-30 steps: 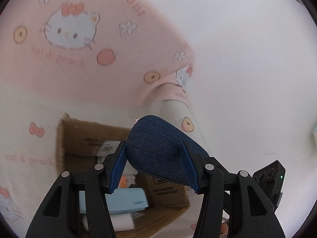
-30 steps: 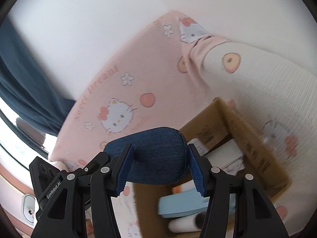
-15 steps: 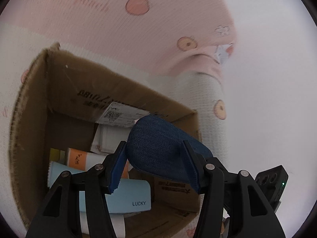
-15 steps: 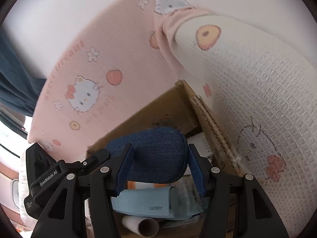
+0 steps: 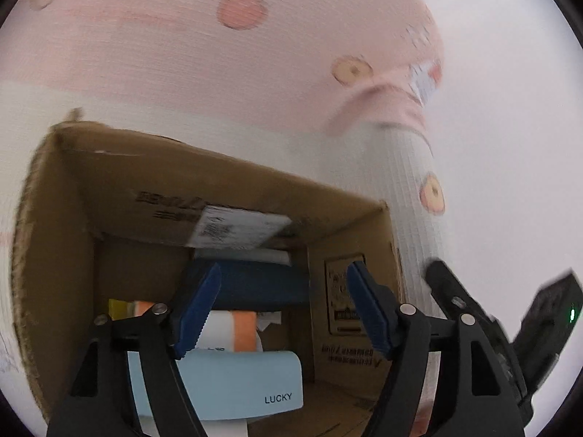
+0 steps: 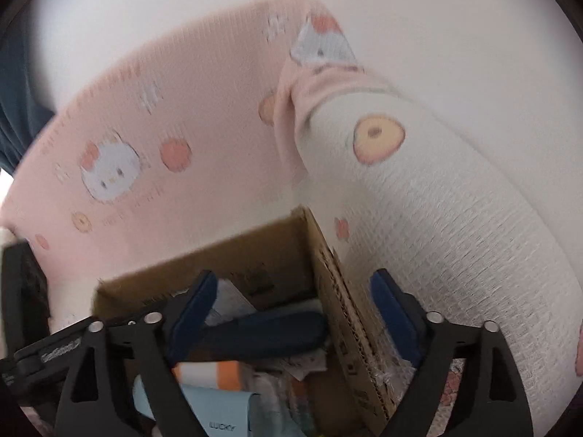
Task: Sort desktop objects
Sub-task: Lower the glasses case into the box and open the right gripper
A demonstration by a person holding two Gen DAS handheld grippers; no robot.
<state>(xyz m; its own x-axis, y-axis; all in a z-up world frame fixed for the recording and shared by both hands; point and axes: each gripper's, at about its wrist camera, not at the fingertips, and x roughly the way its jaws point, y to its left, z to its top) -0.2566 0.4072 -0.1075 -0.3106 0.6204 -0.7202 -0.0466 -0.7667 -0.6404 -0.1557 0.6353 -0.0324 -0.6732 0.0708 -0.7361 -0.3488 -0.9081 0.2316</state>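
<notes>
A dark blue denim case [image 5: 260, 286] lies inside an open cardboard box [image 5: 54, 225], on top of other items; it also shows in the right wrist view [image 6: 269, 335]. My left gripper [image 5: 284, 313] is open above the box, its jaws spread wide on either side of the case and apart from it. My right gripper [image 6: 291, 317] is open too, over the box's right wall [image 6: 342, 313]. The box also holds a light blue case marked LUCKY [image 5: 233, 386], an orange-and-white tube [image 5: 237, 331] and a white roll.
The box stands on a bed with a white and pink Hello Kitty blanket [image 5: 182, 54]. A rolled white blanket [image 6: 437, 218] lies right of the box. A white wall [image 5: 510, 109] is behind. The other gripper's body [image 5: 539, 324] shows at right.
Both grippers opened and let go of the denim case, which dropped into the box. Both views are blurred with motion and have lifted slightly.
</notes>
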